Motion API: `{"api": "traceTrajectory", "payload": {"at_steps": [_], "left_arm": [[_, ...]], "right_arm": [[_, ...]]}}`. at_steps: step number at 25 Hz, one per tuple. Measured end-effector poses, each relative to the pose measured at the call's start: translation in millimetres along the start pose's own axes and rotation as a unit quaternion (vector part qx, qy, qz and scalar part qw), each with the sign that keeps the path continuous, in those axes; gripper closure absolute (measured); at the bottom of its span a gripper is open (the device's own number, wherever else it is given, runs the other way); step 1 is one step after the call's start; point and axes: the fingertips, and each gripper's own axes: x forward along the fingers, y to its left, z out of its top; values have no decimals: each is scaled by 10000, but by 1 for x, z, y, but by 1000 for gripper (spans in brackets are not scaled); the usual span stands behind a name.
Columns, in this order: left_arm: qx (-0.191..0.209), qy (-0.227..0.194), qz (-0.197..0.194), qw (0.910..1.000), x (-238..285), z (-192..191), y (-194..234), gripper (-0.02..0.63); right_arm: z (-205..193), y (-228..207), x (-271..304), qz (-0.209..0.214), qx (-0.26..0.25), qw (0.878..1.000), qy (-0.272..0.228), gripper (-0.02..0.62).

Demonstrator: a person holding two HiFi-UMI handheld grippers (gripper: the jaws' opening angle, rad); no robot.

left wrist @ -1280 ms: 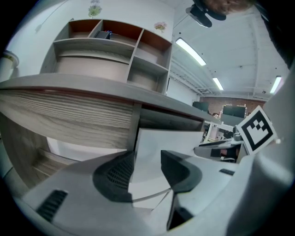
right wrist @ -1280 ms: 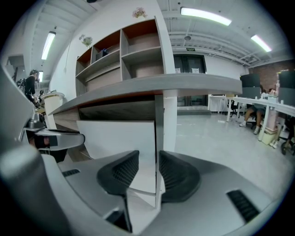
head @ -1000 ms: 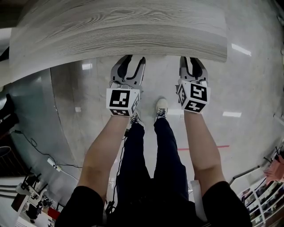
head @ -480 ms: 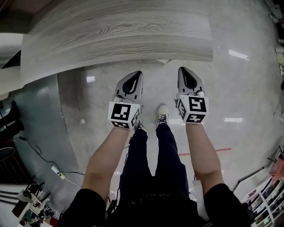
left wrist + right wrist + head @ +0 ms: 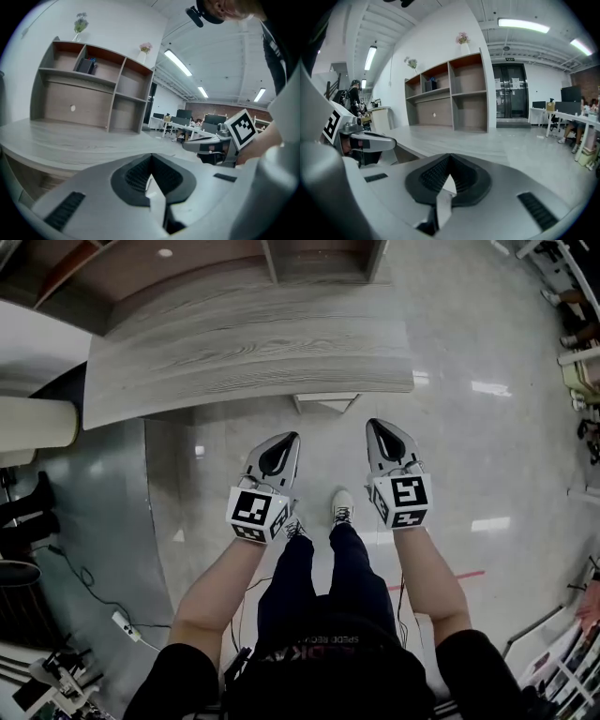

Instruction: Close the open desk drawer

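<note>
My left gripper [image 5: 289, 439] and right gripper [image 5: 374, 426] are closed, empty. The desk drawer [image 5: 325, 401] looks rigid, probably free-sliding; I would push its near front.

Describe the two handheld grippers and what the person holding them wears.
The left gripper and right gripper are matching pale grey plastic shells that taper to a point, with black ribbed lining inside the fingers. Each carries a white cube printed with black square markers at its rear. The person wears black short sleeves, dark trousers and pale lace-up shoes.
</note>
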Motion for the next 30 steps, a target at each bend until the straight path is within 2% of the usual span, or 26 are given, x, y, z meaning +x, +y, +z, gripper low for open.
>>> {"api": "traceTrajectory", "payload": {"at_steps": [5,13,22,30], "left_arm": [[78,78,-292,9995,-31,13,-18,595],[453,-110,-724,9963,-55,51,-35,595],[557,-247,-745,9954,-78,78,-44,595],[572,-172,-919,9940,-90,72,-48,595]], "right_arm": [[22,21,-26,249,-35,9996,-119,577],[59,40,-56,484,-346,9975,-384,577],[80,65,-78,880,-81,9954,-366,577],[79,87,-96,1173,240,9921,-366,577]]}}
